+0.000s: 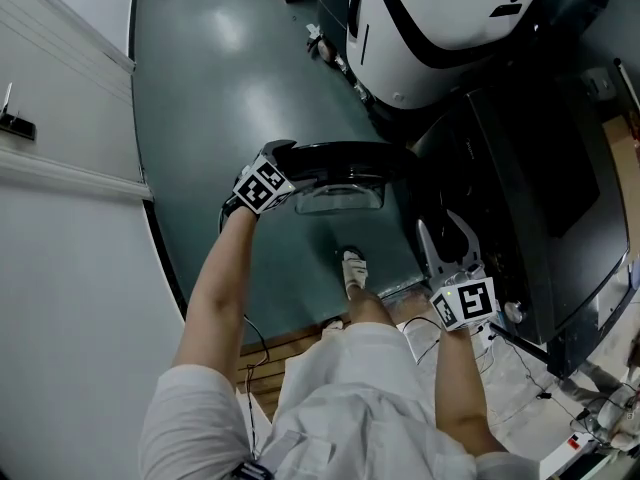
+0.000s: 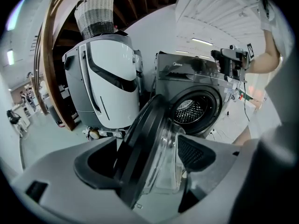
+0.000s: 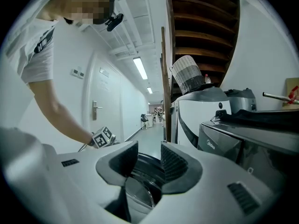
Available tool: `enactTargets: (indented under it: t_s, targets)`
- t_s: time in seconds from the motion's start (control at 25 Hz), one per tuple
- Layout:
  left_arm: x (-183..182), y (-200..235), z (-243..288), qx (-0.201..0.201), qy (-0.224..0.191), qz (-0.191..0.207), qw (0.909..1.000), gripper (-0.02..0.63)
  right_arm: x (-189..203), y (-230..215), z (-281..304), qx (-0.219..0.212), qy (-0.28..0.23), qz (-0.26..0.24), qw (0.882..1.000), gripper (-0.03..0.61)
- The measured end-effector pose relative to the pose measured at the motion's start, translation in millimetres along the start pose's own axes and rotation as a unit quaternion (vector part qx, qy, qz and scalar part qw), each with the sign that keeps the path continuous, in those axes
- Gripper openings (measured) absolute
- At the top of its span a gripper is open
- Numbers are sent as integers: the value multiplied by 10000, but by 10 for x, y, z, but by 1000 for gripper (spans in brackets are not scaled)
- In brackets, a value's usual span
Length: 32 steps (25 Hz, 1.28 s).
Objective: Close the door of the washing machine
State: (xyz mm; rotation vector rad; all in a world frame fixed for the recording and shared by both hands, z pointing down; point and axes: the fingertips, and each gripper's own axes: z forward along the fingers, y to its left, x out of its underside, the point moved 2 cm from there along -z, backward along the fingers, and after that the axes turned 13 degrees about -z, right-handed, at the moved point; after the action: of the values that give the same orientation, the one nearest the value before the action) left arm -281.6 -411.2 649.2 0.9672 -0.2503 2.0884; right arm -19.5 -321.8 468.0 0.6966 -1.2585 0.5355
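Observation:
The dark washing machine [image 1: 530, 168] stands at the right with its round door [image 1: 340, 158] swung wide out over the floor. My left gripper [image 1: 288, 158] is at the door's free edge. In the left gripper view the door's black rim [image 2: 140, 143] and clear bowl run between the wide-apart jaws of that gripper [image 2: 145, 155], and I see no pad pressing on it. The drum [image 2: 189, 111] is open behind. My right gripper [image 1: 447, 243] hangs low by the machine's front, open and empty [image 3: 149, 160]; the door [image 3: 142, 171] lies beyond it.
A white appliance [image 1: 430, 28] with a woven basket [image 2: 96, 15] on top stands beside the washer. The person's shoe [image 1: 353, 268] is on the green floor below the door. Cables [image 1: 520, 358] trail at the lower right. A white wall [image 1: 60, 118] runs along the left.

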Motion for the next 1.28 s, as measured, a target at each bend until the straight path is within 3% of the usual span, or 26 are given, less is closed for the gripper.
enactTargets:
  t_s: [0.4,0.72,0.92,1.28]
  targets:
    - [205,-456,-176,-66,-239,-409,9989,399,-61,211,-474,204,26,5,9998,163]
    - [400,-1019,-250,-19,-245,-501,9984,399,-89,322,-1071,468,57,-87,9988,163]
    - [517,-1391,-285,64,-182,-474,9987,399,-102,418,-1455,638,41,-133,9979,163]
    - [576,-2186,-242,460,-522,-671,9953,399,36,552,-2085,1018,145,-20,9947,163]
